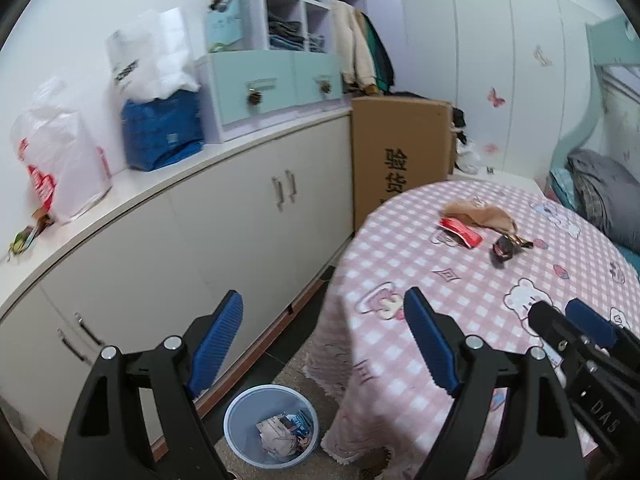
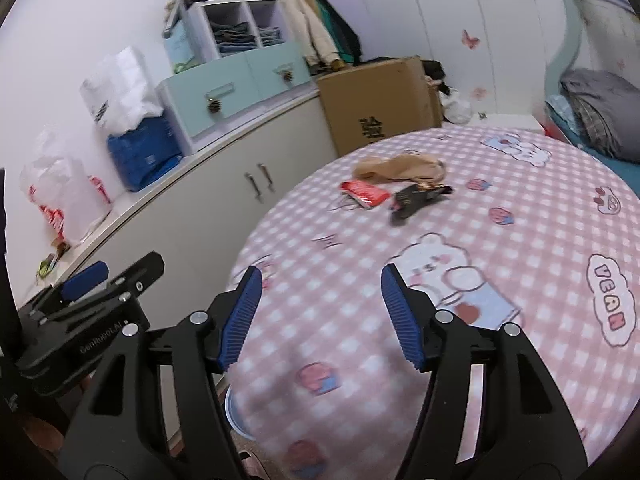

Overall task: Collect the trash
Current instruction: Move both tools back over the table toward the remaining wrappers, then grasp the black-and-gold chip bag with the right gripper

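Round table (image 2: 460,248) in pink check cloth, both grippers spread wide and grasping nothing, left gripper (image 1: 324,344) above the floor bin (image 1: 236,412), right gripper (image 2: 320,312) over the table, tan bag (image 2: 400,168), red wrapper (image 2: 365,194) and dark wrapper (image 2: 416,197) clustered near the table's far edge

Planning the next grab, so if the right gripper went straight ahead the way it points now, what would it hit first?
Probably the pink checked tablecloth, just short of the red wrapper and black wrapper. The open right gripper holds nothing; depth is hard to judge.
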Demonstrator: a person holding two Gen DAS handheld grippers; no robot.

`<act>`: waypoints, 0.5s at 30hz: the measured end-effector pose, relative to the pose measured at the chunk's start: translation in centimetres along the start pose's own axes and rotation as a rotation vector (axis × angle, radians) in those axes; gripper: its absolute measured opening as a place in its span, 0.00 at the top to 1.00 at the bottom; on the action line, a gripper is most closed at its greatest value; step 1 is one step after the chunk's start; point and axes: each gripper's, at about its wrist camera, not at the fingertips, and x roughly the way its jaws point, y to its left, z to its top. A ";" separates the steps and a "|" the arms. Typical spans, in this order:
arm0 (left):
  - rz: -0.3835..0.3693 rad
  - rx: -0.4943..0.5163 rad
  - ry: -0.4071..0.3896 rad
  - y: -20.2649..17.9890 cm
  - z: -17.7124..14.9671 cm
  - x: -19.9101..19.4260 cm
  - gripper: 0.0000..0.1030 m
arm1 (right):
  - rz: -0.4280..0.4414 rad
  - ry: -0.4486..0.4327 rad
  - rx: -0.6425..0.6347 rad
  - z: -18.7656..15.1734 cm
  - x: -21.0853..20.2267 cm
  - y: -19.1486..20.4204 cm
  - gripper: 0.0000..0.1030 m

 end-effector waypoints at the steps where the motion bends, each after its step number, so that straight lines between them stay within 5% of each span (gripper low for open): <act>1: -0.006 0.008 0.005 -0.5 0.2 0.3 0.21 | -0.016 0.004 0.009 0.3 0.2 -0.6 0.38; 15: -0.136 0.028 0.196 -5.5 3.4 10.3 0.21 | -0.060 0.188 0.204 4.7 8.5 -9.4 0.36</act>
